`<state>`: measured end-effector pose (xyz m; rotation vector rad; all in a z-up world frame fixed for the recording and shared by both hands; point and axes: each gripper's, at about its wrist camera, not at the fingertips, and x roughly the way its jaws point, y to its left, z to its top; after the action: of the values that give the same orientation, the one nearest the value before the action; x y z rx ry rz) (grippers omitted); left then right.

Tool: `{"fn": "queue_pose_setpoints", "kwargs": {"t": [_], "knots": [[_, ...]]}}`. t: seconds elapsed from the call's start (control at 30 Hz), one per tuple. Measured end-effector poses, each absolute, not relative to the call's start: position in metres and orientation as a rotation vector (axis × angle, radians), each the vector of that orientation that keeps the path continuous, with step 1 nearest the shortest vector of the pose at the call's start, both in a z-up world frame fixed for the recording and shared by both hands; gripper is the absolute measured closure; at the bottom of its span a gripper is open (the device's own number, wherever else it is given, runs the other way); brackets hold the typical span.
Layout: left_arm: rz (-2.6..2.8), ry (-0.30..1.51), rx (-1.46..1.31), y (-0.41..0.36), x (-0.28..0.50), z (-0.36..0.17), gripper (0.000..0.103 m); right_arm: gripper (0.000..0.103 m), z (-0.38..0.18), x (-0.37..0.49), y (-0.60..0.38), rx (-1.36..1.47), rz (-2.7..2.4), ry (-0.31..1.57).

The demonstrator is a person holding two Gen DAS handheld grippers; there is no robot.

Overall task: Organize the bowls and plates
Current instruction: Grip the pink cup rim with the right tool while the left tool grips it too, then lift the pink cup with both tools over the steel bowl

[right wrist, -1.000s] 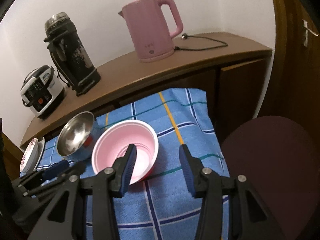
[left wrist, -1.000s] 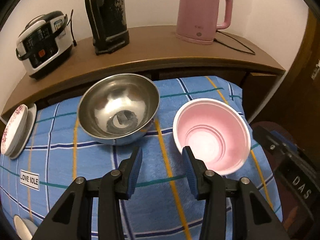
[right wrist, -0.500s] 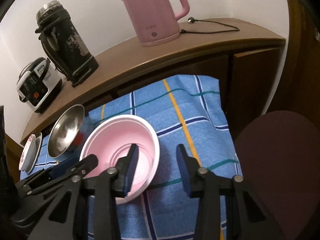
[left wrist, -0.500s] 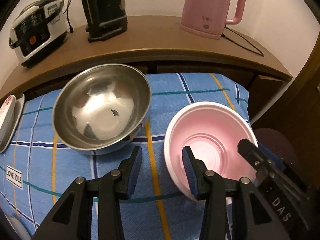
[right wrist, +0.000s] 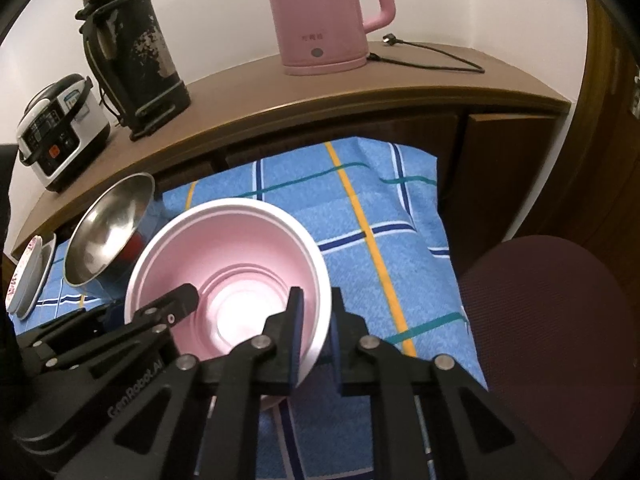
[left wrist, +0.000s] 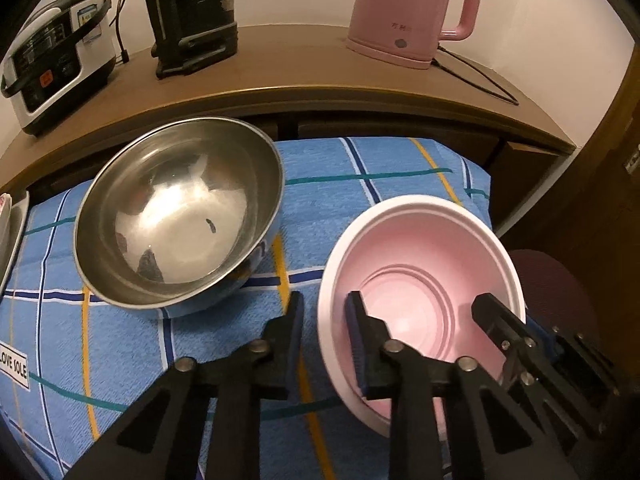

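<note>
- The pink bowl point(left wrist: 424, 276) sits upright on the blue checked cloth point(left wrist: 340, 184), near its right edge, with both tongs at its rim.
- The left gripper point(left wrist: 325, 320) straddles the bowl's left wall, one finger inside and one outside; the jaws are narrow, but I cannot tell whether the pads press the wall.
- The right gripper point(right wrist: 316, 316) straddles the bowl's right wall the same way, its jaws drawn close on the rim and seemingly clamping it.
- The steel bowl point(left wrist: 180, 212) stands just left of the pink one, apart from it, with a strip of cloth between.
- Plates point(right wrist: 30, 276) lie at the cloth's far left edge, beyond the steel bowl.
- The cloth drops off at its right side, next to a dark red stool point(right wrist: 548, 336).
- Bare cloth lies behind and to the right of the pink bowl.
- Behind the cloth runs a wooden counter point(left wrist: 304, 68), higher than the cloth, carrying a pink kettle point(left wrist: 412, 8), a black flask point(right wrist: 132, 48) and a cooker point(left wrist: 56, 56).
</note>
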<state>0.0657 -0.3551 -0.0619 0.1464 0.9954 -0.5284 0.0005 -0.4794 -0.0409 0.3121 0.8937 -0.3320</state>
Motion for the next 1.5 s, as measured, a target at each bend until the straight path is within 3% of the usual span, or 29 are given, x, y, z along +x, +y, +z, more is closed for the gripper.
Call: {"fn": "queue_pose_setpoints", "kwargs": {"t": [0.1, 0.87, 1.5], "knots": [[-0.549, 0.985, 0.148, -0.356, 0.062, -0.058, 0.088, 0.094, -0.039, -0.003, -0.479, 0.311, -0.337, 0.884], [-0.548, 0.826, 0.104, -0.295, 0.046, 0.004, 0.088, 0.095, 0.020, -0.023, -0.430, 0.207, -0.333, 0.766], [-0.378, 0.808, 0.034, -0.224, 0.130, 0.020, 0.088, 0.095, 0.045, 0.071, -0.360, 0.214, -0.137, 0.732]]}}
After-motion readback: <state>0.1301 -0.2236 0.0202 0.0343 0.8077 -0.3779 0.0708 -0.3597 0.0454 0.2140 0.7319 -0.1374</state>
